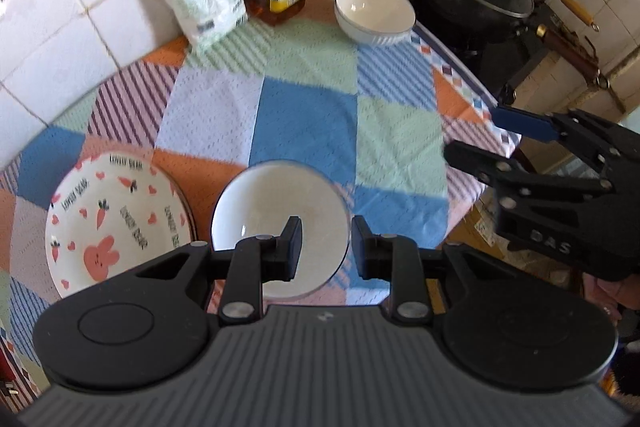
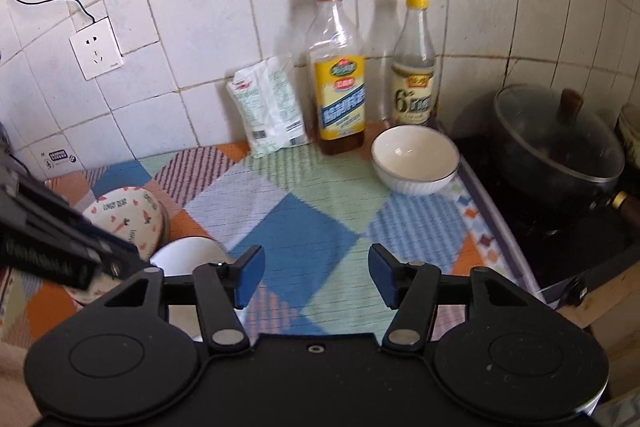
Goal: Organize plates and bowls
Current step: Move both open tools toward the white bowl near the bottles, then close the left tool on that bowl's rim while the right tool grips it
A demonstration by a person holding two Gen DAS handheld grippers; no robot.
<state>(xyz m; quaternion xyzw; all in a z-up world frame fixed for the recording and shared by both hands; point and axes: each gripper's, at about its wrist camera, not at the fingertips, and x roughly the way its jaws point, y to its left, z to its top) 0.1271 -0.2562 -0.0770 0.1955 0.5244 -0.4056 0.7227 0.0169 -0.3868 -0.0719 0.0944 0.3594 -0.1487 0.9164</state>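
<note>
Two white bowls [image 1: 280,227] [image 1: 374,11], one carrot plate [image 1: 116,223] and two bottles [image 2: 338,75] [image 2: 414,67] stand on the counter [image 1: 308,123]; the left gripper [image 1: 326,247] is slightly apart above the near bowl; the right gripper [image 2: 316,275] is wide apart, empty.

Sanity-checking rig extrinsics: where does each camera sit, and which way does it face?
Left wrist: on left gripper, angled steeply down over near bowl and carrot plate; its own open fingers show, right gripper at right.
Right wrist: on right gripper, looking shallower toward tiled corner; open blue pads show.
Shared: far bowl, bottles, pot.
</note>
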